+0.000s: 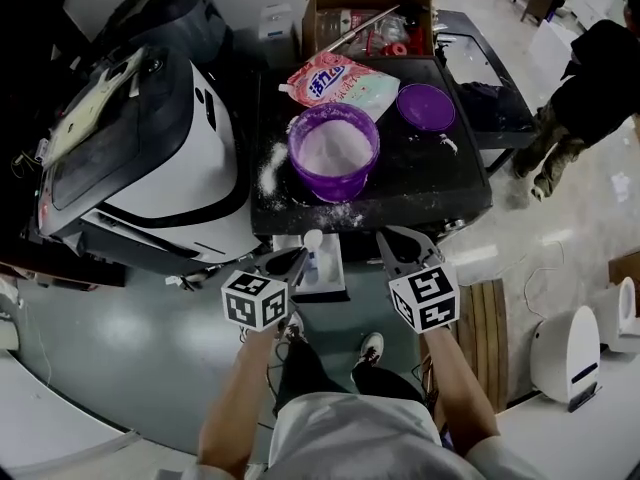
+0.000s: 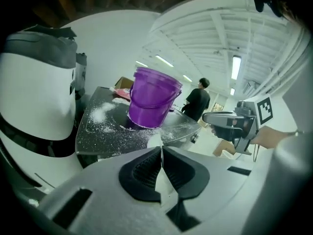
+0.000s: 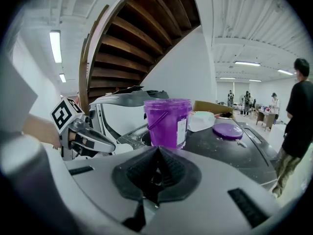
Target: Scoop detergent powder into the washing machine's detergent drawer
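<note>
A purple bucket point(image 1: 333, 153) full of white powder stands on the black speckled top point(image 1: 420, 183), and shows too in the left gripper view as the bucket point(image 2: 151, 104) and in the right gripper view as the bucket point(image 3: 167, 122). My left gripper point(image 1: 296, 259) hangs just before the top's front edge, shut on a white scoop point(image 1: 313, 239); the scoop's bowl point(image 2: 155, 140) peeps beyond the left gripper point(image 2: 161, 152). Under it a pale drawer point(image 1: 330, 280) juts out. My right gripper point(image 1: 386, 240) sits beside it, right gripper point(image 3: 156, 153) shut with nothing held.
Spilled powder point(image 1: 270, 168) lies left of the bucket. Behind it are a detergent bag point(image 1: 340, 83), a purple lid point(image 1: 425, 106) and a cardboard box point(image 1: 368, 18). A white machine point(image 1: 160, 158) stands at left. A person point(image 1: 590, 78) stands at far right.
</note>
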`<state>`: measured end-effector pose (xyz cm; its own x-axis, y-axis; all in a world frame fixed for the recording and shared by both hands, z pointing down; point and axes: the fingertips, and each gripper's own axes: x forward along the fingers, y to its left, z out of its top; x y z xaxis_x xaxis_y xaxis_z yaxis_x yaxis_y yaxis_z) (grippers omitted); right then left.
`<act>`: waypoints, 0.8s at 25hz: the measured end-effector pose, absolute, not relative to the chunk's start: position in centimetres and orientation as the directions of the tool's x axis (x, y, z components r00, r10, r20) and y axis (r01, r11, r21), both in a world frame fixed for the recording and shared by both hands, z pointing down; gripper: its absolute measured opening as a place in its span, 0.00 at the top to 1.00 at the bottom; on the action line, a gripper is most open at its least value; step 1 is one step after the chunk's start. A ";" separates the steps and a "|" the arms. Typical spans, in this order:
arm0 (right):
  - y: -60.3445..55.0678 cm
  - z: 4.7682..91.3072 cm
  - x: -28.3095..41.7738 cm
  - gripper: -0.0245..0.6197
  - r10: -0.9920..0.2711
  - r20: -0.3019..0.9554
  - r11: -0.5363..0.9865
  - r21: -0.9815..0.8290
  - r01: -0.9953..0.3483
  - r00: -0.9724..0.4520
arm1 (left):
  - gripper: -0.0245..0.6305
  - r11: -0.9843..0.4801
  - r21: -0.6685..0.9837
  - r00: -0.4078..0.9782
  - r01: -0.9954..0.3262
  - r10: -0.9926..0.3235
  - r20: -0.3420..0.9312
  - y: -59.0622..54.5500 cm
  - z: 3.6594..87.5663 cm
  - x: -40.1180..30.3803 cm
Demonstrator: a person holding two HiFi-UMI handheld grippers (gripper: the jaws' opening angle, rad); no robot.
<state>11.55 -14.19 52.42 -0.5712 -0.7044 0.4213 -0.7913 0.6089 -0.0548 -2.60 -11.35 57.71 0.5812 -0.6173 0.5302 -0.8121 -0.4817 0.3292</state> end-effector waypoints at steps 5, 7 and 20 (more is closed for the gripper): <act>-13.4 53.0 12.5 0.97 -0.692 0.429 0.619 -0.060 -0.783 -0.580 | 0.94 -0.523 0.211 0.537 -0.826 -0.617 0.575 -11.0 58.5 -1.9; -13.1 53.0 12.8 0.97 -0.689 0.430 0.623 -0.060 -0.780 -0.583 | 0.94 -0.549 0.159 0.524 -0.820 -0.610 0.595 -10.7 58.8 -1.6; -11.6 52.6 14.0 0.97 -0.689 0.416 0.628 -0.068 -0.776 -0.594 | 0.94 -0.586 0.029 0.476 -0.810 -0.627 0.618 -10.1 59.0 -1.3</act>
